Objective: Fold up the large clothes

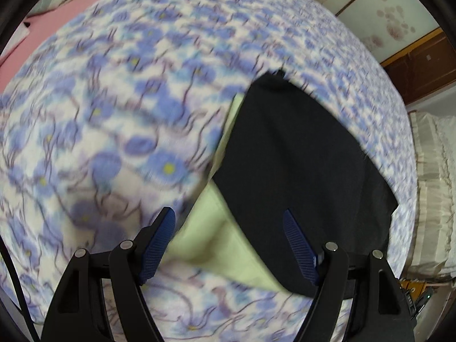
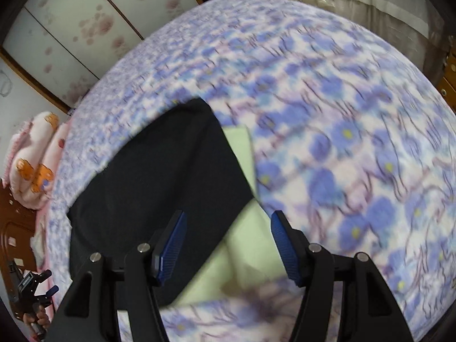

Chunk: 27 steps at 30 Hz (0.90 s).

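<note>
A black garment (image 1: 302,154) lies flat on the blue-flowered bedspread (image 1: 119,99), with a pale green garment (image 1: 216,242) under it showing along its left edge and near corner. My left gripper (image 1: 230,245) is open and empty, held just above that near corner. In the right wrist view the black garment (image 2: 159,171) sits left of the pale green one (image 2: 242,245) on the bedspread (image 2: 342,142). My right gripper (image 2: 228,245) is open and empty over the green cloth's near edge. Both views are blurred by motion.
A pink sheet (image 1: 54,25) and pillow lie beyond the bedspread at far left. Floral sliding doors (image 1: 379,8) stand behind the bed. A pink folded blanket (image 2: 37,154) lies at the bed's left. The left gripper (image 2: 34,287) shows in the right view's lower left corner.
</note>
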Each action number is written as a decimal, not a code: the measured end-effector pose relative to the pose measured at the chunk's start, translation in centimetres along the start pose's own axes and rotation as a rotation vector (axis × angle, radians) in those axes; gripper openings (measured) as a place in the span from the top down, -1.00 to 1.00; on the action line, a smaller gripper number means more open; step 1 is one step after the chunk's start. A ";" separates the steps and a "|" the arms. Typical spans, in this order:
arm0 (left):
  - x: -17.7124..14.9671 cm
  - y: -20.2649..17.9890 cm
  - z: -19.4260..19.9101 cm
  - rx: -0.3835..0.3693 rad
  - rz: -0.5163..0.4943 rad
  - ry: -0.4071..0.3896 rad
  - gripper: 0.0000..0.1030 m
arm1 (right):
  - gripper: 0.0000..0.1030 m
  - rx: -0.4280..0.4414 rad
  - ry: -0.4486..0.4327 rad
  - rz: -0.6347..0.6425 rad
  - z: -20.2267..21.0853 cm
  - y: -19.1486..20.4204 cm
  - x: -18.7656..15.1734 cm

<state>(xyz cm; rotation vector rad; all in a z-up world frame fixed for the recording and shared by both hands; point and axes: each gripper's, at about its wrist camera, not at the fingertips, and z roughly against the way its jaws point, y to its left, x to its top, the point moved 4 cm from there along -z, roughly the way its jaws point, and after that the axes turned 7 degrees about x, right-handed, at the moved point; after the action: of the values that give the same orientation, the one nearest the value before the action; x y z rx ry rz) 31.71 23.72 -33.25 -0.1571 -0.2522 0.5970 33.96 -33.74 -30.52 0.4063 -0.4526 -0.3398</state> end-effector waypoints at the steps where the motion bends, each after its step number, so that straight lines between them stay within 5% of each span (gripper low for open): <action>1: -0.5 0.3 -0.3 0.007 -0.002 0.007 -0.49 | -0.19 -0.009 0.013 0.005 -0.3 -0.5 -0.6; 9: -3.3 1.4 -3.4 0.059 -0.064 0.070 -0.49 | -0.19 -0.039 0.054 0.079 -2.2 -1.9 -2.6; 16: -3.3 1.7 -5.2 0.018 -0.049 0.087 -0.35 | -0.18 -0.038 0.082 0.170 -4.2 -1.1 -1.7; 21: -2.6 2.5 -5.7 0.026 -0.005 0.093 0.14 | 0.46 -0.049 0.116 0.214 -4.7 -0.4 -1.4; 27: -2.9 3.7 -4.9 -0.017 0.043 0.089 0.62 | 0.76 -0.008 0.175 0.189 -4.3 -0.9 -2.4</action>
<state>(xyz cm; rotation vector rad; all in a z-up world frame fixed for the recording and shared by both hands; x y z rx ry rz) 28.76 24.75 -39.31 -0.2054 -0.1682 0.6294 33.85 -32.27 -35.31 0.3784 -0.3151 -0.1215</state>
